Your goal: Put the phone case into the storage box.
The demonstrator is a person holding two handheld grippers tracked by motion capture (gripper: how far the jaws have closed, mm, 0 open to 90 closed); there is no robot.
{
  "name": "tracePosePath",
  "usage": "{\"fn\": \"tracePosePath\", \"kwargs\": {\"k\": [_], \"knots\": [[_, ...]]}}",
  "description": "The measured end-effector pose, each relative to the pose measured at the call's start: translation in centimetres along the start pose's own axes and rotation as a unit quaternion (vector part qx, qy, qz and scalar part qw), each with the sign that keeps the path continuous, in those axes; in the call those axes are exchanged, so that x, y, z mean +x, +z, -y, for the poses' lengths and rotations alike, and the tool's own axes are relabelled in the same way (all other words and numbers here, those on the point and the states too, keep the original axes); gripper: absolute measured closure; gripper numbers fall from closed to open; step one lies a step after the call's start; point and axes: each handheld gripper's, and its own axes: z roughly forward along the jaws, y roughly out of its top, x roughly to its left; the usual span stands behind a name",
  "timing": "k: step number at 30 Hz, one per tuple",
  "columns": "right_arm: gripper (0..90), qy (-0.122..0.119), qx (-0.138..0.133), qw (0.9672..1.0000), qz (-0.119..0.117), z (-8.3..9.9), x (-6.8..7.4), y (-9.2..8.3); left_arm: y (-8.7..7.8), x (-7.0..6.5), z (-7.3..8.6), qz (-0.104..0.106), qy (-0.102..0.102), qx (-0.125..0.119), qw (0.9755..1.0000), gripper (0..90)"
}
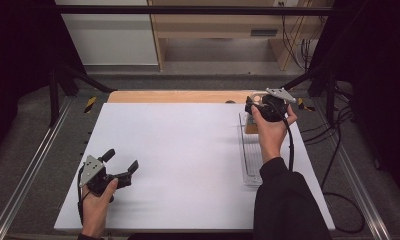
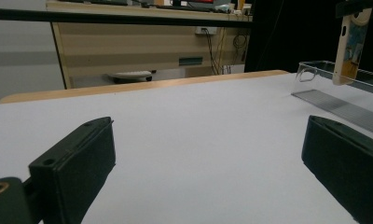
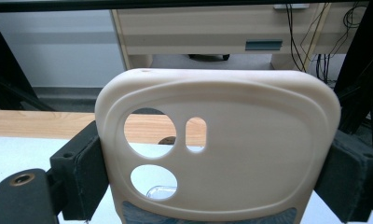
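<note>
The right tool (image 3: 217, 163) is pinching a cream phone case (image 3: 217, 149) by both side edges above the clear tray (image 1: 249, 165); light, flexible, likely slippery. The left tool (image 1: 120, 162) is resting spread on the surface (image 1: 188, 160).

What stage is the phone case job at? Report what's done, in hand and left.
Done: the right gripper is shut on the cream phone case, both jaws pressing its edges. In hand: the case hangs above the far end of the clear plastic tray, judging by the left gripper view. Left: probably setting it down in the tray or on the white table. The left gripper waits open.
</note>
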Motion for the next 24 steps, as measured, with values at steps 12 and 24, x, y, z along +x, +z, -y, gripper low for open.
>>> {"fn": "tracePosePath", "kwargs": {"k": [12, 24], "knots": [[11.4, 0.003, 0.0, 1.0, 0.006, 0.4, 0.06, 0.29, 0.03, -0.23, -0.06, 0.018, 0.003, -0.004, 0.9998, 2.3], [11.5, 0.01, 0.0, 0.9999, 0.007, 0.89, 0.26, 0.96, 0.04, -0.23, -0.08, 0.022, 0.003, -0.005, 0.9997, 2.3]]}}
